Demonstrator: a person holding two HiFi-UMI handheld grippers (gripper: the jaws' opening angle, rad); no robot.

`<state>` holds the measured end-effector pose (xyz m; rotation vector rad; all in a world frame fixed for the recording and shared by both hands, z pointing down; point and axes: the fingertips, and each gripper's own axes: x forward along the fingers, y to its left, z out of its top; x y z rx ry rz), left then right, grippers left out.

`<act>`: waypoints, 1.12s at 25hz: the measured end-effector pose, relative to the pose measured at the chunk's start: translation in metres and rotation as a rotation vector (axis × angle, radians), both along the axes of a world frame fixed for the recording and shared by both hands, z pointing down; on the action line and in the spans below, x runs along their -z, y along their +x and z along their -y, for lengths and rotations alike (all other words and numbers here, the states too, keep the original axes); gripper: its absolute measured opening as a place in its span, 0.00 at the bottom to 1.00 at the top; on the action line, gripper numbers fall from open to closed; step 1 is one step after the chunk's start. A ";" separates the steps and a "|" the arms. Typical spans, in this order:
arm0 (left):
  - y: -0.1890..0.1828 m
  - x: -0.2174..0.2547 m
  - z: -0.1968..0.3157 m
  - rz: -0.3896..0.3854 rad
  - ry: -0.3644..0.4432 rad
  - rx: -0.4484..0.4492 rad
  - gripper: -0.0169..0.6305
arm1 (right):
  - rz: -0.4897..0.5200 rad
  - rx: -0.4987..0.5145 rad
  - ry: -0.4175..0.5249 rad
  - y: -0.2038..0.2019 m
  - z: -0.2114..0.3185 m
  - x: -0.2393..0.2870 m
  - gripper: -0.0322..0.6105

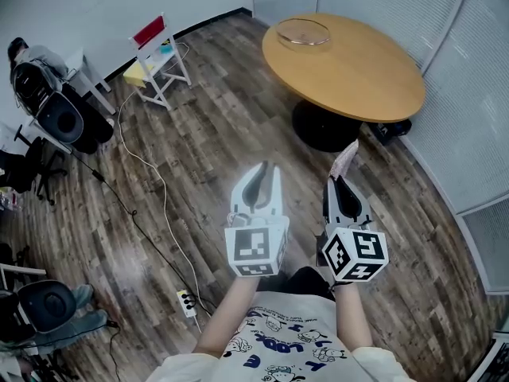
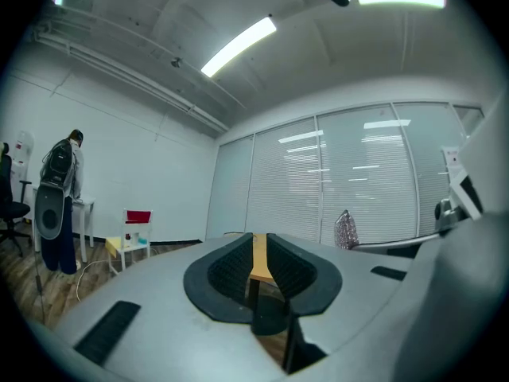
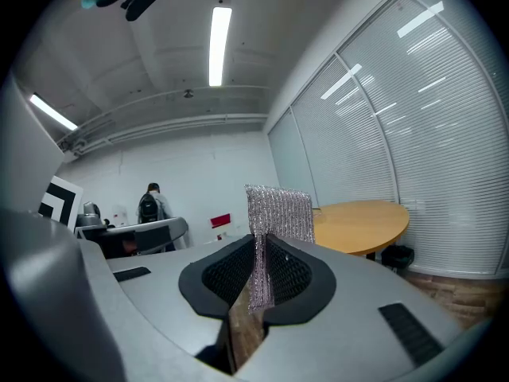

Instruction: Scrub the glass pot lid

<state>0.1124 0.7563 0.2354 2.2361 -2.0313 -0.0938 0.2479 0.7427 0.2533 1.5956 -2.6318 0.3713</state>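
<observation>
Two hand-held grippers above a wood-plank floor.
The left gripper has its jaws almost together, empty; the right gripper pinches a silvery mesh scrub cloth upright. Beyond, a clear glass pot lid lies on a round wooden table.

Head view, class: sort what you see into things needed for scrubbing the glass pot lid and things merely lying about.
Belongs to the job:
- glass pot lid, on the round table
- silvery scouring pad, clamped in the right gripper
- left gripper, shut and empty

Just lying about:
- folding chair
- white floor cable
- power strip
- office chair
</observation>
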 end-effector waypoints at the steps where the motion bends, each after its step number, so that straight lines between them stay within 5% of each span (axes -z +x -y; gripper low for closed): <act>1: -0.003 -0.002 0.003 -0.003 -0.002 0.001 0.12 | -0.002 -0.001 -0.003 -0.003 0.003 -0.002 0.14; 14: -0.012 -0.018 0.048 -0.026 -0.030 0.006 0.12 | -0.038 0.024 -0.037 -0.018 0.046 -0.017 0.14; 28: -0.020 -0.021 0.152 -0.010 -0.044 0.071 0.12 | -0.032 0.087 -0.042 -0.027 0.160 -0.020 0.14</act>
